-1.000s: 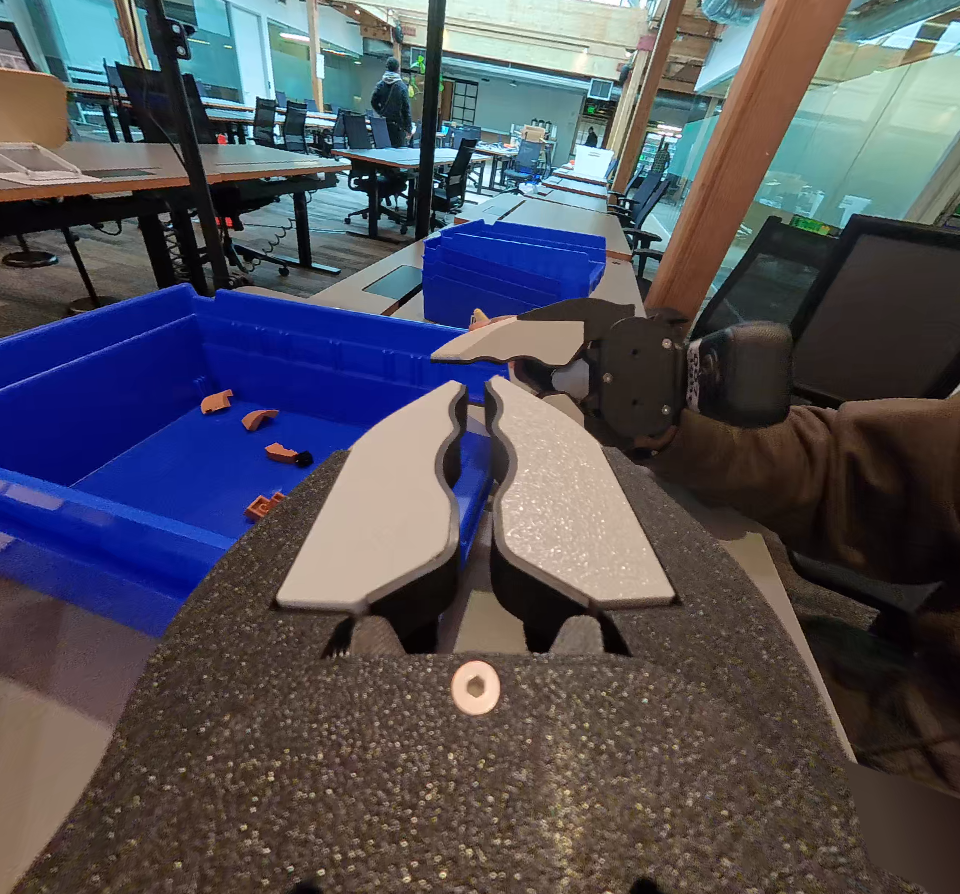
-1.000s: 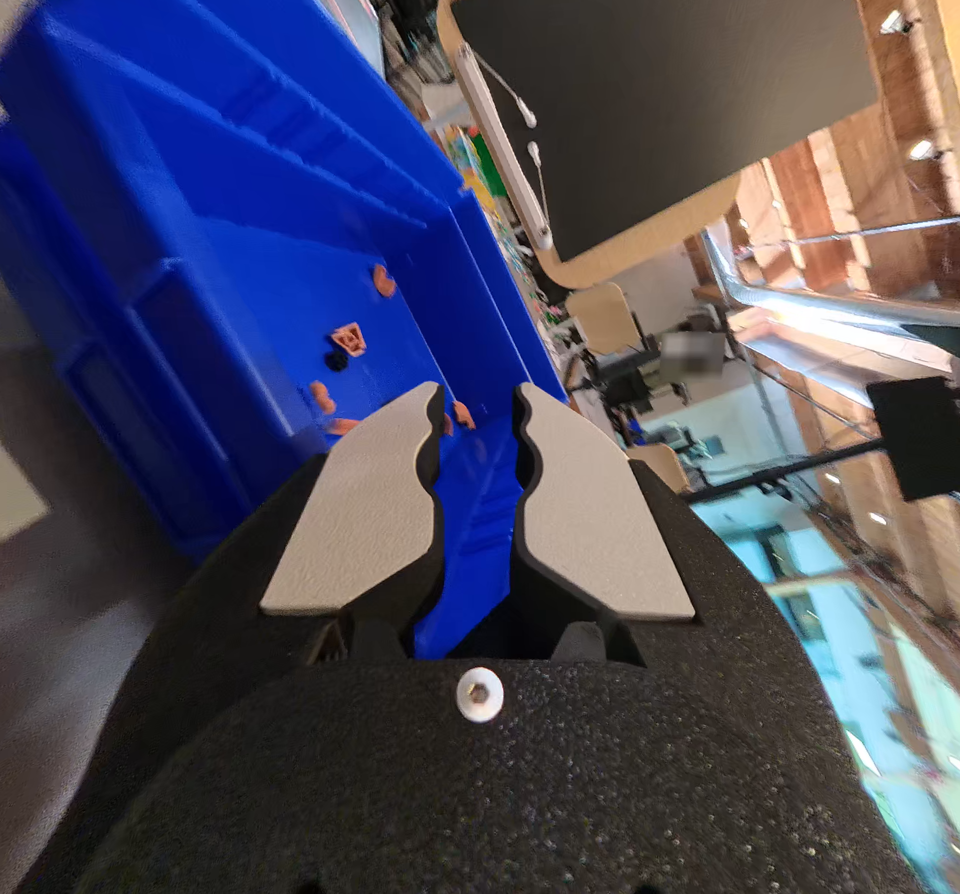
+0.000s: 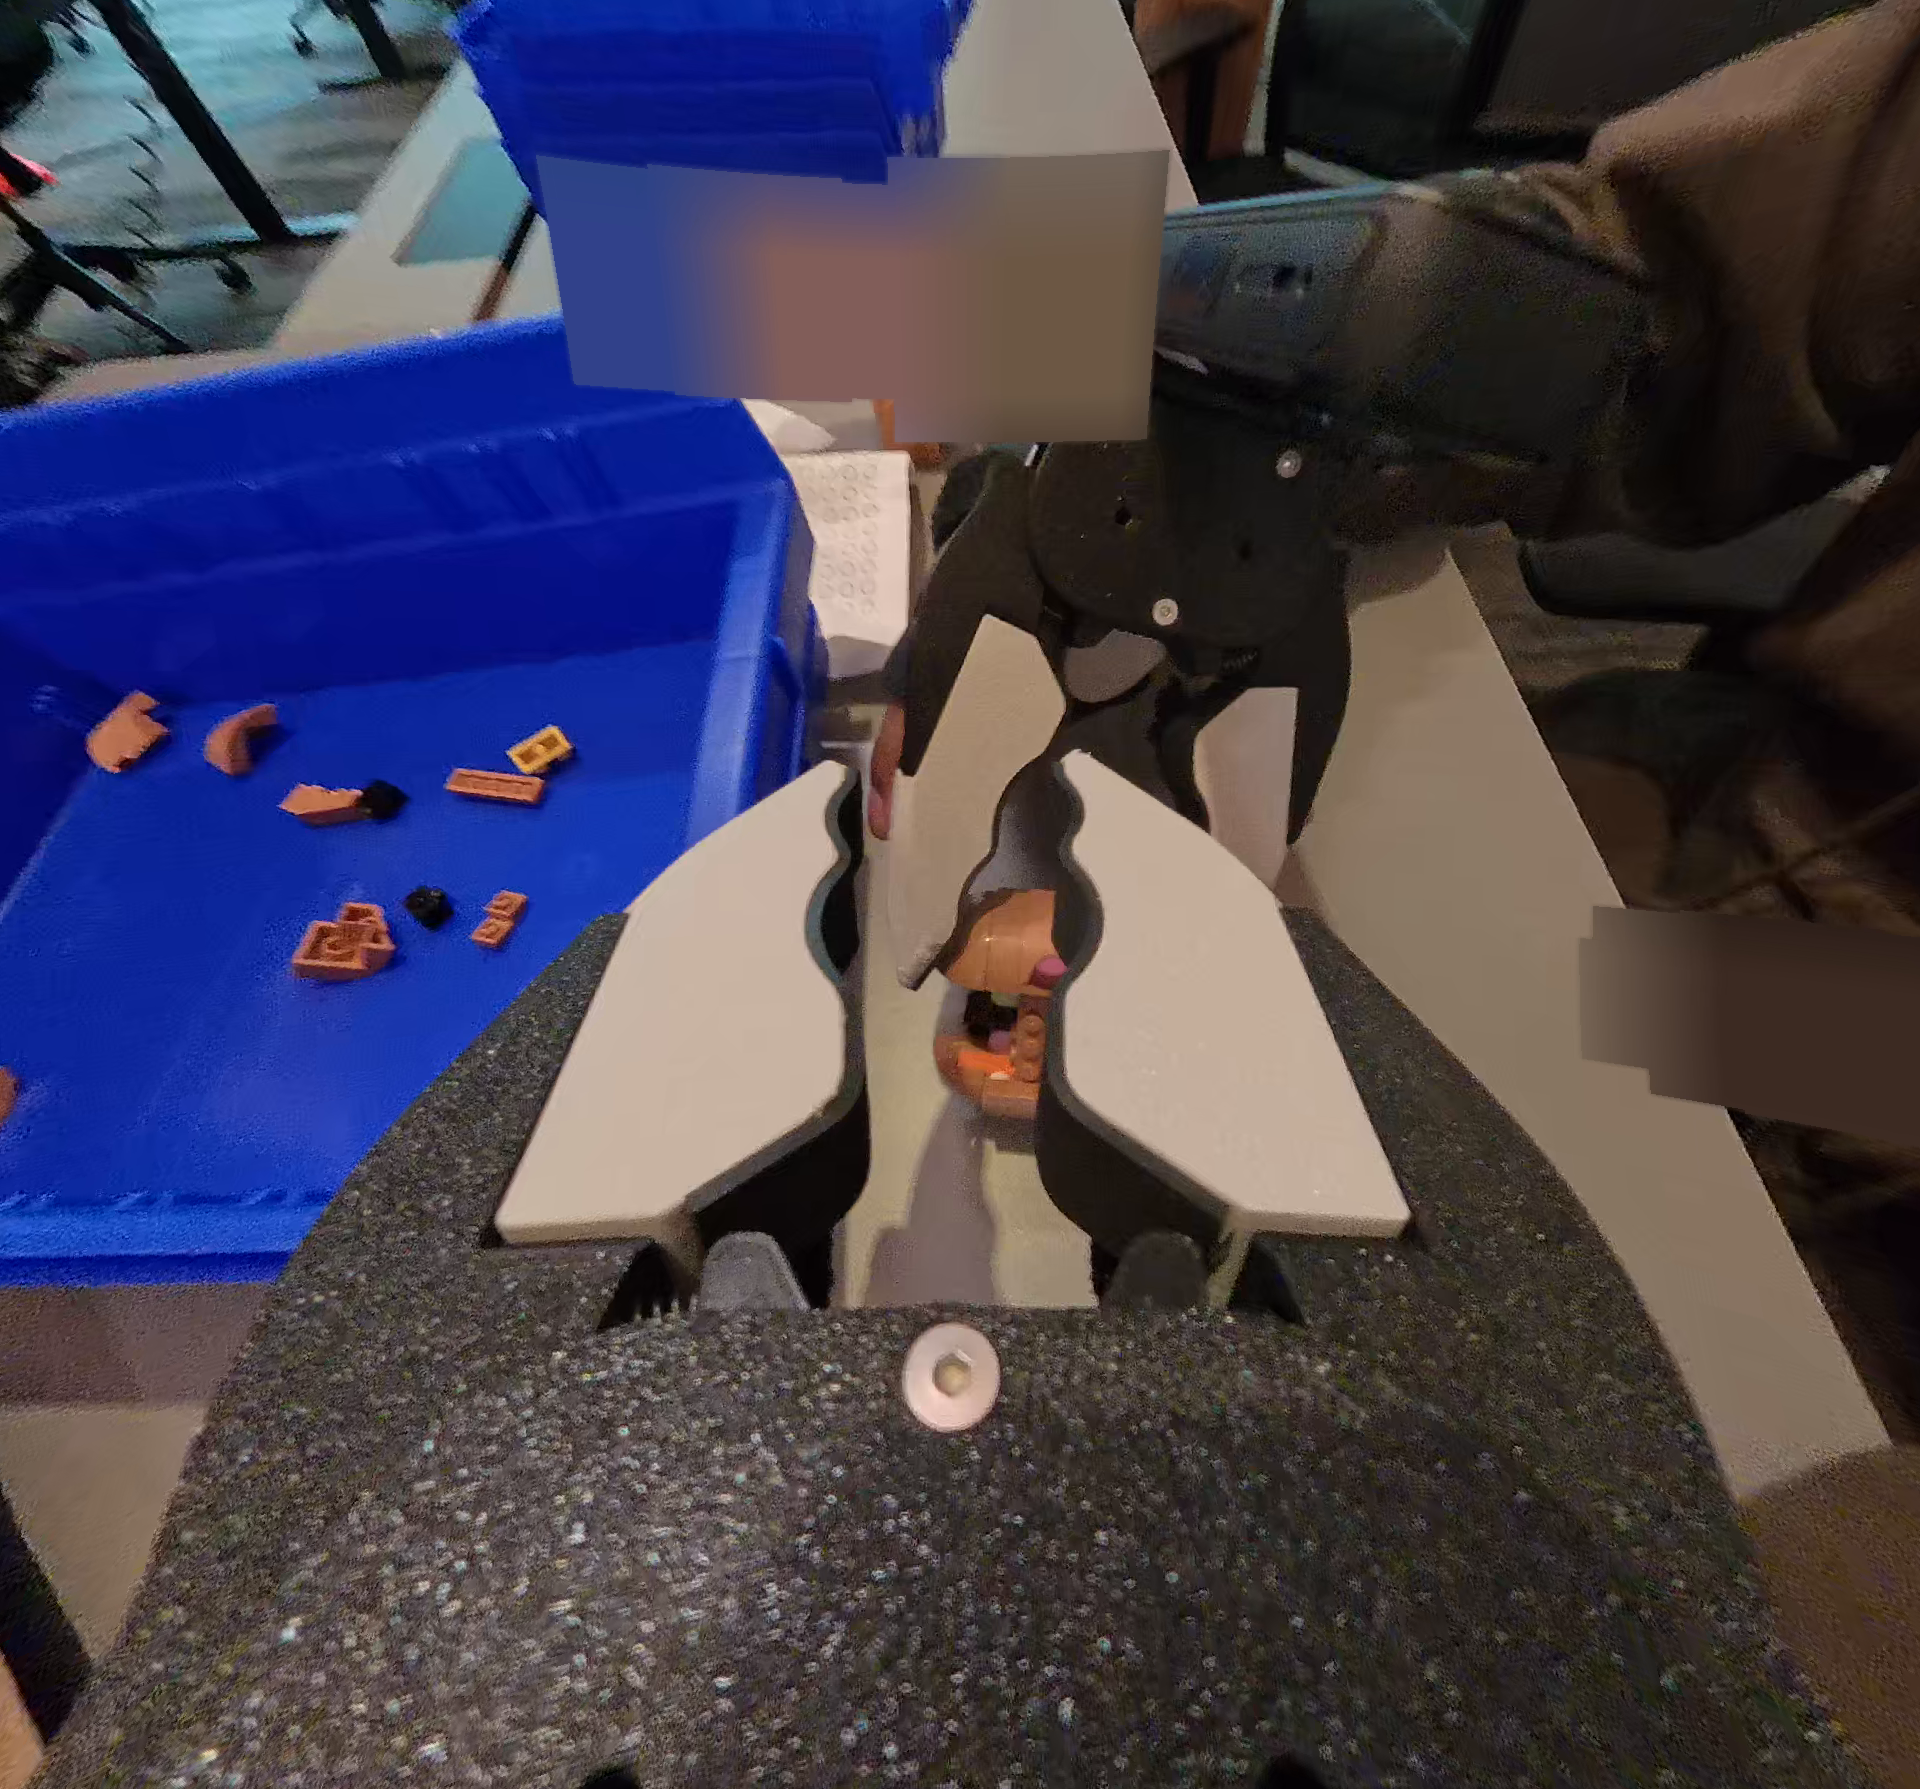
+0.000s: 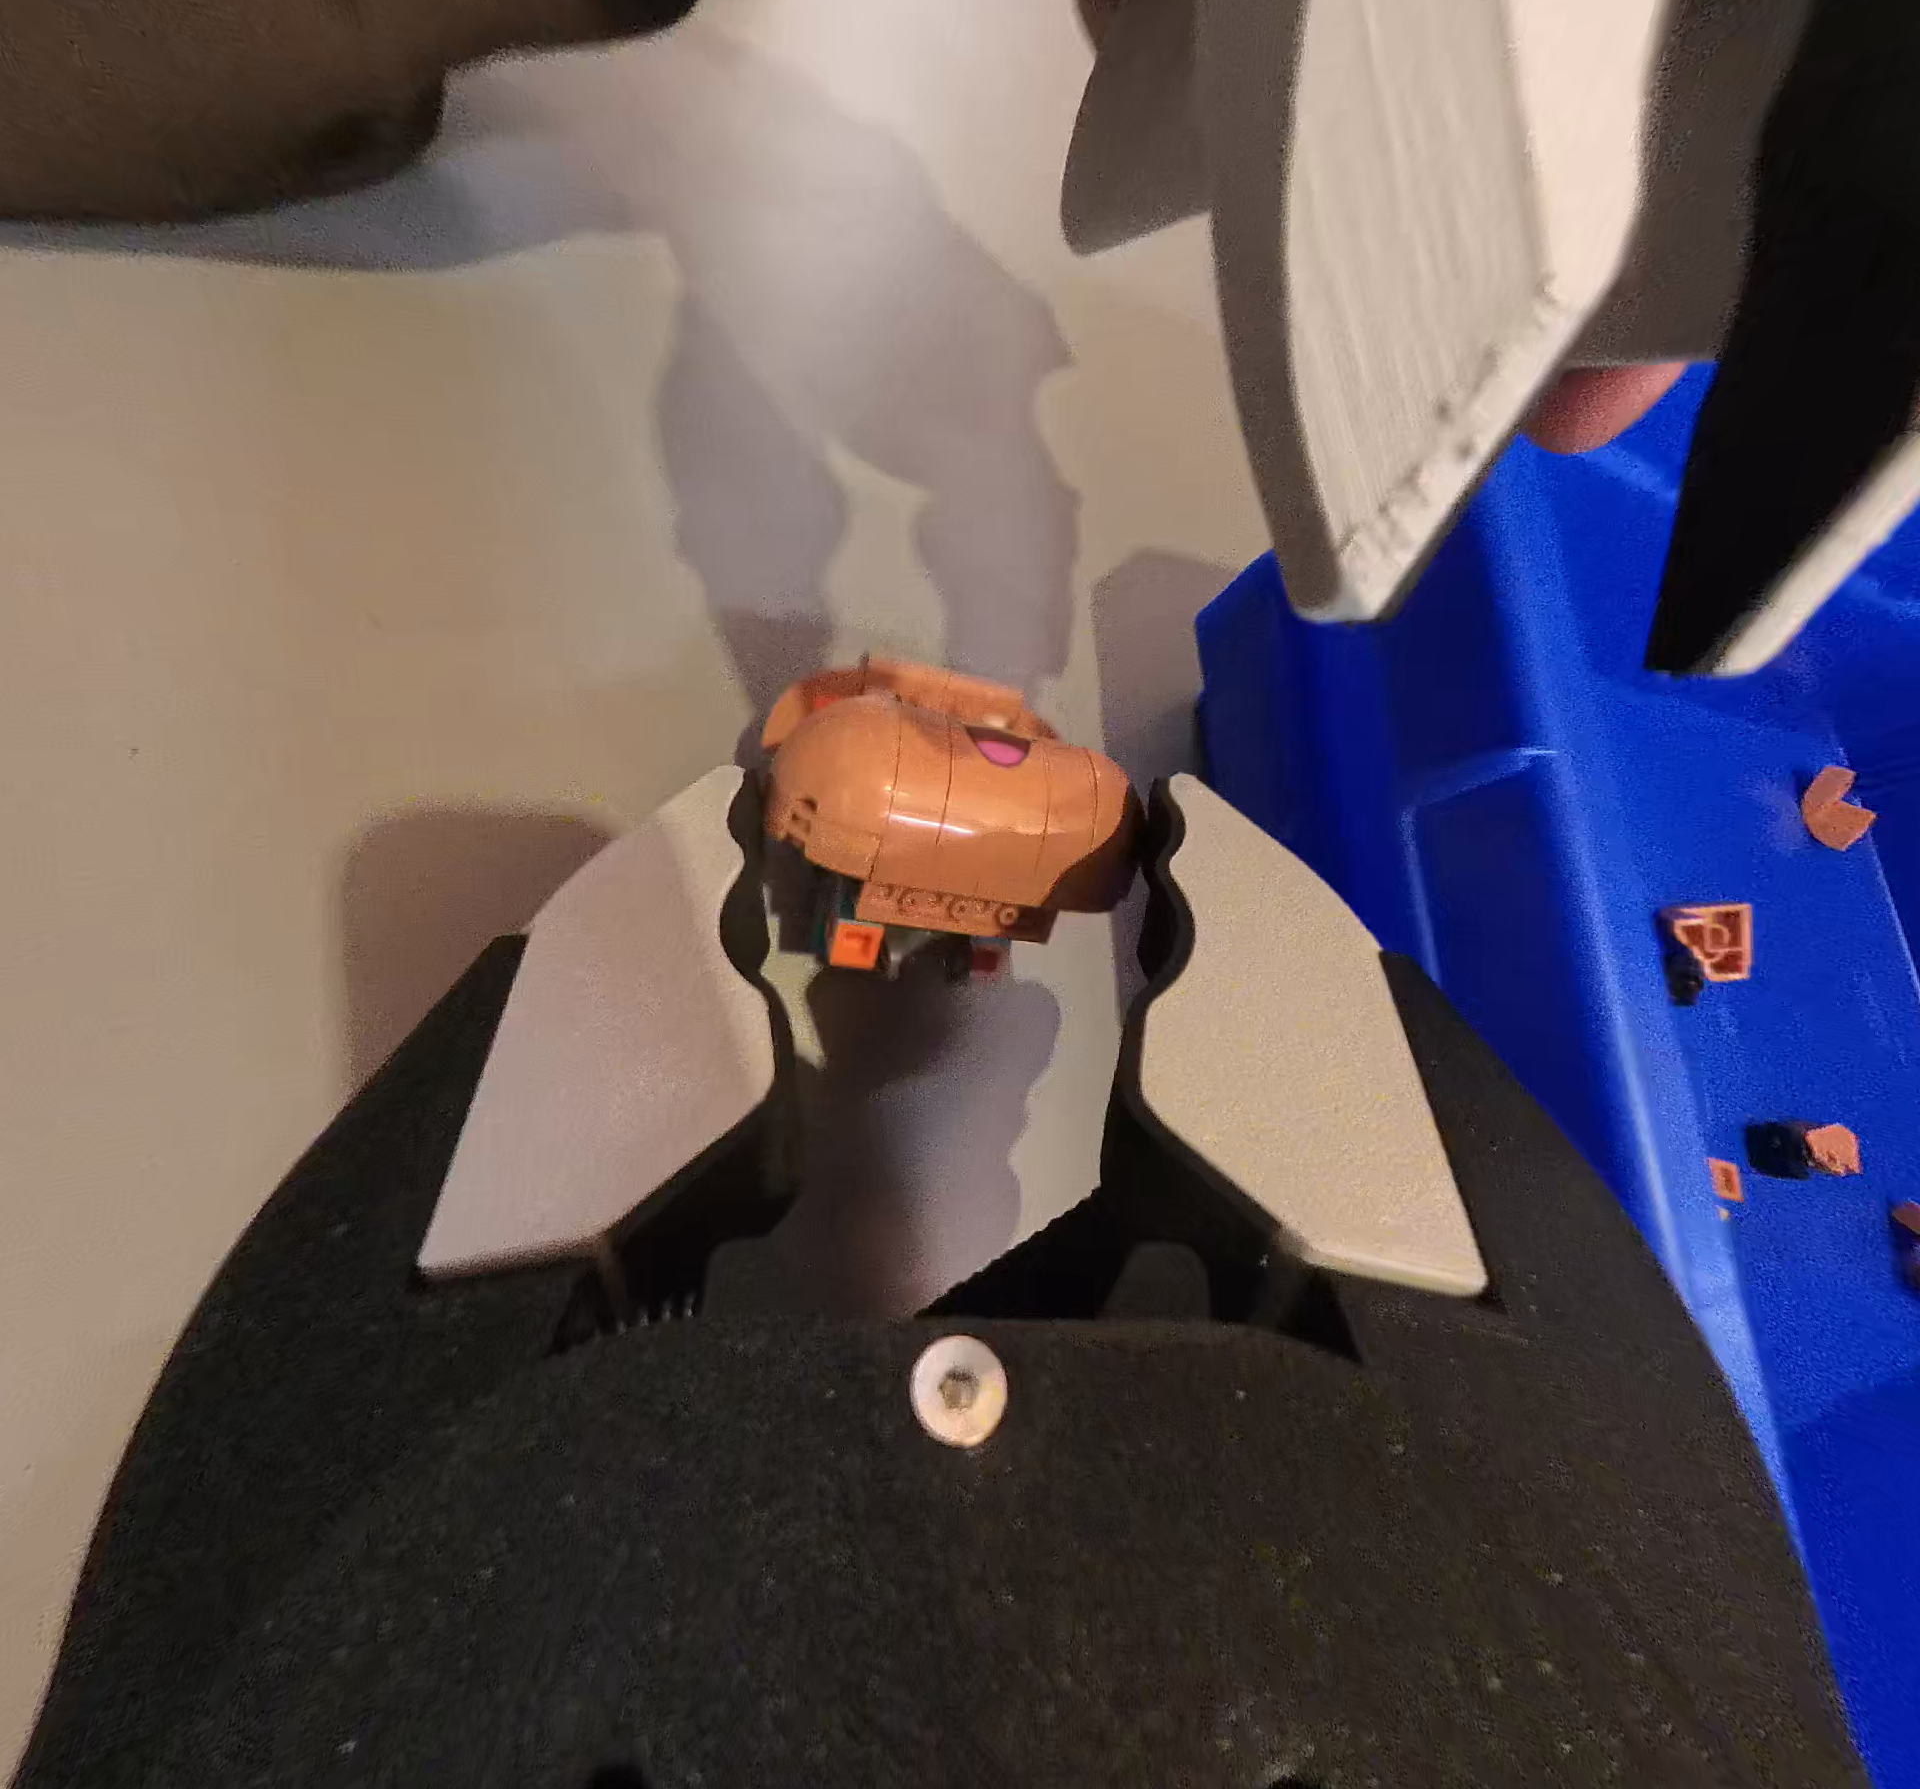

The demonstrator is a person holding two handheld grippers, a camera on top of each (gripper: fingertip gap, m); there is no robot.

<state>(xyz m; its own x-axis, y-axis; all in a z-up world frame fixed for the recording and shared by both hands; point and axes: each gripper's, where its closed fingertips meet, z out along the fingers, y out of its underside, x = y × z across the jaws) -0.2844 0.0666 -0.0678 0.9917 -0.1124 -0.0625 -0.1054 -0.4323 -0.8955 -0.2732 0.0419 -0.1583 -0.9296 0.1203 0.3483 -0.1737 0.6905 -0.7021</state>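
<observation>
Between right gripper (image 4: 945, 794) fingertips, brick model (image 4: 935, 804) crosswise.

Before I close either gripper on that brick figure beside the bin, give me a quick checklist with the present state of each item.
1. Right gripper open around the brick figure: ok.
2. Right fingers touching the figure: cannot tell, blurred.
3. Left gripper open above the figure: ok.
4. The two grippers apart from each other: not ok, their tips overlap in the left wrist view.
5. Figure on the table, outside the blue bin: ok.
6. Loose pieces lying inside the bin: ok.
</observation>
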